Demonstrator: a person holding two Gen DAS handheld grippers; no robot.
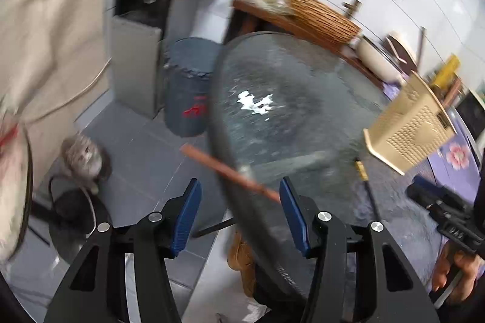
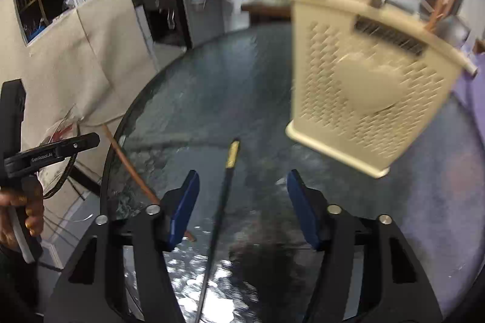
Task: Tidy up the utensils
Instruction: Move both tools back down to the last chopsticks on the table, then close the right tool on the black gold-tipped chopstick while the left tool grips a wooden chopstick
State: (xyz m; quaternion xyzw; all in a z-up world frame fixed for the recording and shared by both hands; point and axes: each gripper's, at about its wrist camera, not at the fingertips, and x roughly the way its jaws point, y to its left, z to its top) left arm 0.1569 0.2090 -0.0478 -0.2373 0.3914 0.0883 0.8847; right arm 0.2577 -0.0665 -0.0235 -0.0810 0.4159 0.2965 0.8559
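A beige perforated utensil holder (image 2: 366, 83) stands on the round glass table (image 2: 212, 98), with wooden utensils sticking out of its top; it also shows in the left wrist view (image 1: 409, 122). A black chopstick with a gold tip (image 2: 224, 189) lies on the glass between the fingers of my right gripper (image 2: 242, 207), which is open and empty. A brown wooden chopstick (image 1: 230, 171) lies across the table's left edge, just ahead of my left gripper (image 1: 239, 217), which is open and empty. The same brown chopstick shows in the right wrist view (image 2: 133, 171).
A grey bin (image 1: 188, 86) and a water dispenser (image 1: 139, 28) stand on the floor left of the table. A wooden sideboard with a woven basket (image 1: 324, 16) is behind. A purple floral cloth (image 1: 454, 159) lies at the table's right. The right gripper's body (image 1: 448, 213) is at right.
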